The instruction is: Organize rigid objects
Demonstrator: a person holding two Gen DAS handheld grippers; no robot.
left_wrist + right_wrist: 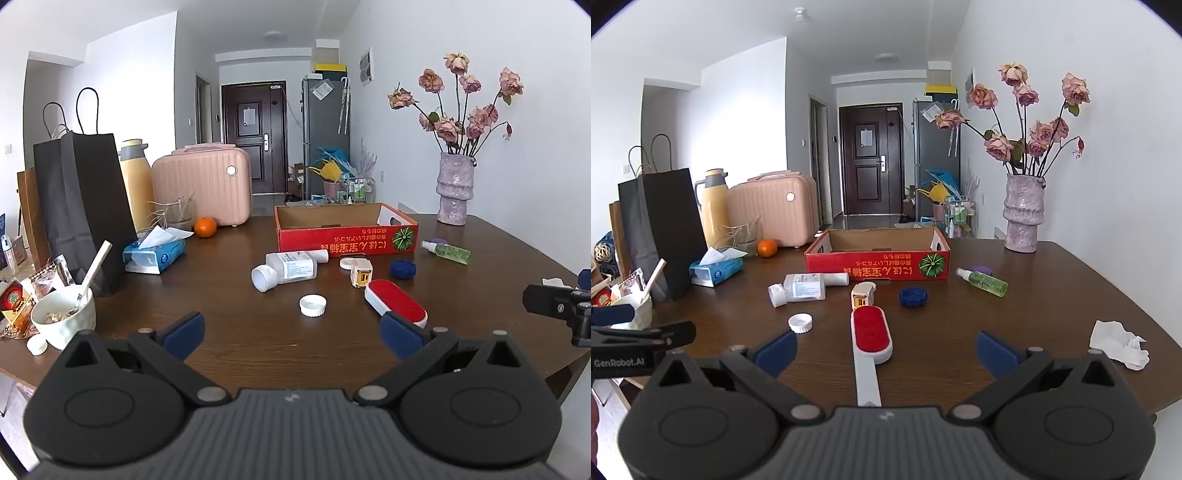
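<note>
Wooden table (1052, 280): lint brush (871, 334) lies between right gripper's (886, 350) spread jaws.

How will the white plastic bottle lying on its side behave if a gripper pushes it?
The white bottle lies on its side on the table, so it would probably roll if pushed across its length. It looks like thin, stiff plastic, likely light. Its mouth is open and a white cap lies apart, so anything still inside might spill.
</note>
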